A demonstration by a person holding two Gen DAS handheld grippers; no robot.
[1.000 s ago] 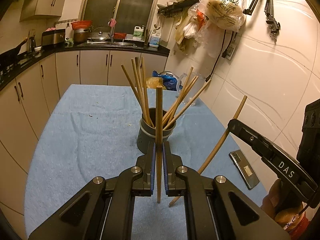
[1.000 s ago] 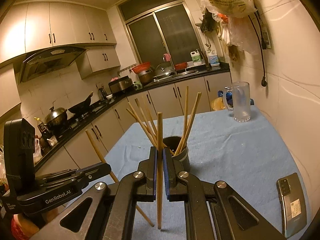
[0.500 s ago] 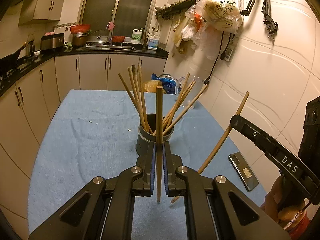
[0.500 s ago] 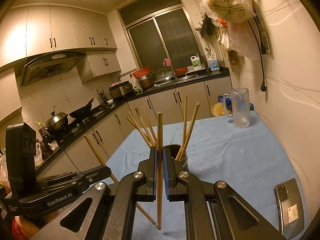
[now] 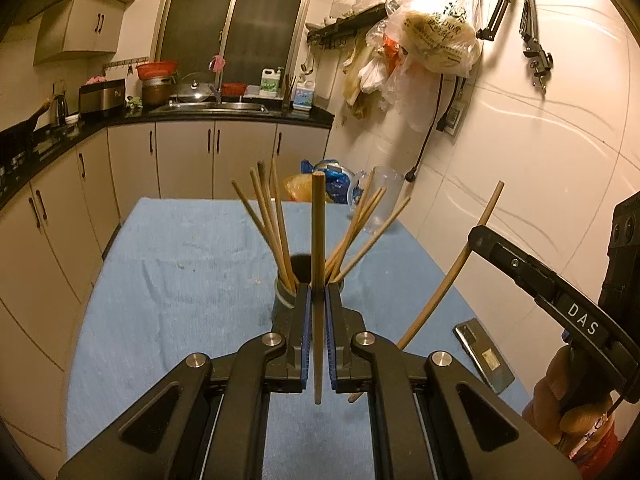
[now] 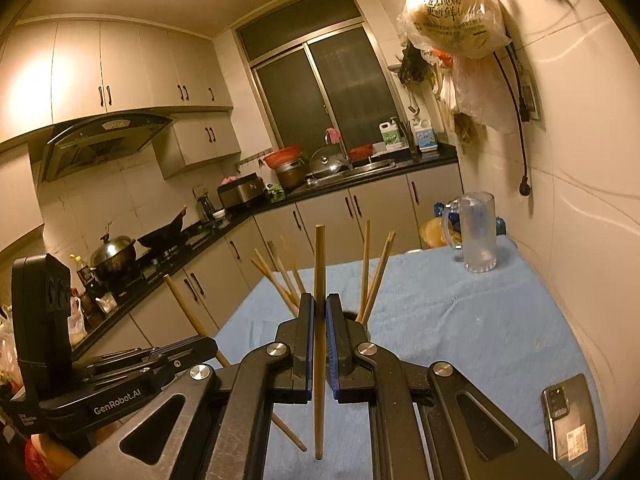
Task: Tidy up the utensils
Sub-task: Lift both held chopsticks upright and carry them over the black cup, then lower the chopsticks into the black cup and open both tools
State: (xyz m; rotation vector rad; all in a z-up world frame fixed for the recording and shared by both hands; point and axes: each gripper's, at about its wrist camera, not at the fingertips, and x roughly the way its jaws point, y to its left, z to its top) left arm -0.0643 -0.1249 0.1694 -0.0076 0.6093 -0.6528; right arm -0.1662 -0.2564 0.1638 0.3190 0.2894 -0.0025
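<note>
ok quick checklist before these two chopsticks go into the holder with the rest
1. Left gripper clamped on its chopstick: ok, stick upright between the pads.
2. Right gripper clamped on its chopstick: ok, also upright.
3. Holder standing upright on the blue cloth: ok.
4. Room in the holder's mouth: ok, a dark gap shows between the two fans of chopsticks.
5. Lower tips clear of the holder's rim: cannot tell.
6. Phone and glass mug out of the way: ok, off to the side.
</note>
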